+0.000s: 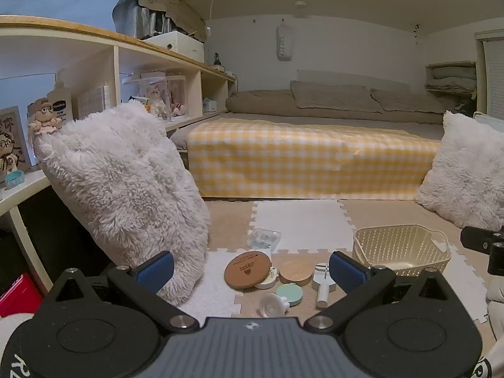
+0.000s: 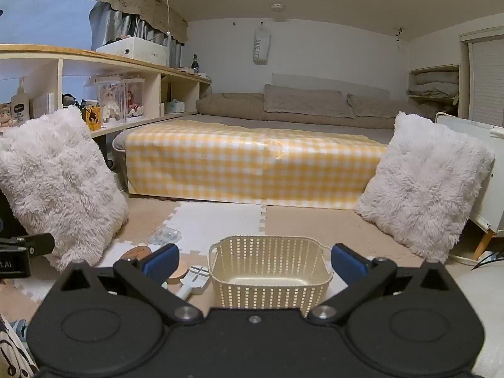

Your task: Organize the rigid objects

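Several small rigid objects lie on the foam floor mat in the left wrist view: a round brown wooden lid [image 1: 248, 269], a smaller light wooden disc [image 1: 295, 271], a mint green disc [image 1: 289, 294], a white handled tool [image 1: 323, 285], a clear plastic piece [image 1: 272, 305] and a clear case [image 1: 264, 238]. A cream perforated basket [image 1: 400, 249] stands to their right, empty. My left gripper [image 1: 250, 272] is open above the objects. My right gripper [image 2: 255, 263] is open, just behind the basket [image 2: 269, 275]. The white tool [image 2: 193, 282] and wooden disc [image 2: 178, 275] show left of it.
A fluffy white pillow [image 1: 126, 195] leans at the left and another [image 2: 422, 186] at the right. A bed with a yellow checked cover [image 1: 308, 157] stands behind the mat. Shelves [image 1: 104, 72] with bottles and figurines run along the left wall.
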A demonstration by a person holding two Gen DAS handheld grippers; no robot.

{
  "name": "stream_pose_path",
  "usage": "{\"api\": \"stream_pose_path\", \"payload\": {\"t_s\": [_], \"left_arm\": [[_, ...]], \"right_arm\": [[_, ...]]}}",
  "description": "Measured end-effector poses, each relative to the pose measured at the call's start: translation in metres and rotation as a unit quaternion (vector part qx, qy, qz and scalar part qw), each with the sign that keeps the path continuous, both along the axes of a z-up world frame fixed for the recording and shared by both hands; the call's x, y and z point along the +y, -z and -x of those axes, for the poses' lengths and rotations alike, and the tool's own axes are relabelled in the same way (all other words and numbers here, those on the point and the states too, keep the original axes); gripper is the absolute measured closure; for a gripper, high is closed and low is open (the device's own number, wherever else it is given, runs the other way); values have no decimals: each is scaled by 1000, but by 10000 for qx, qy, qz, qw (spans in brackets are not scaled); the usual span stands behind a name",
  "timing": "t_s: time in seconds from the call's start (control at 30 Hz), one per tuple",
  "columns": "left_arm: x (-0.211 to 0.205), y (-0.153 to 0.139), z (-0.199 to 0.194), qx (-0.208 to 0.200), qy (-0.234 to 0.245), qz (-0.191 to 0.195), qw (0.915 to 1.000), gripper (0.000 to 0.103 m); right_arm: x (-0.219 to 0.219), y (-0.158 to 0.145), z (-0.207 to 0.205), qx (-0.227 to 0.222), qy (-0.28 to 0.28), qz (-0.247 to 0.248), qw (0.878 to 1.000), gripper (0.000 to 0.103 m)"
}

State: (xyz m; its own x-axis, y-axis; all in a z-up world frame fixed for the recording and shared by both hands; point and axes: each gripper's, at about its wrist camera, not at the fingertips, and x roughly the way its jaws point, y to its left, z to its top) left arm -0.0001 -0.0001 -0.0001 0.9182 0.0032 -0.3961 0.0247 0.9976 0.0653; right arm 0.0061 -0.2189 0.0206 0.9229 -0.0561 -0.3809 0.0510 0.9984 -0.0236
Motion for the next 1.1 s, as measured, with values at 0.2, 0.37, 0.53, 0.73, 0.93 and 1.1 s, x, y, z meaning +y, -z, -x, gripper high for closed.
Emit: {"api": "stream_pose_path", "payload": {"t_s": [0.2,0.37,0.53,0.73,0.93,1.1], "left_arm": [[0,0,0,6,3,14,10000,0],[0,0,0,17,6,17,10000,0],[0,0,0,25,8,13,10000,0],[0,0,1,32,12,13,10000,0],[0,0,0,43,6,7,10000,0],[0,0,0,47,7,7,10000,0]], "right_arm": [[0,0,0,2,1,7,10000,0],[0,0,-1,10,-1,6,10000,0],[0,0,-1,14,1,8,10000,0],[0,0,-1,19,-1,9,10000,0],[1,0,-1,24,-1,9,10000,0],[1,0,-1,28,-2,11,10000,0]]}}
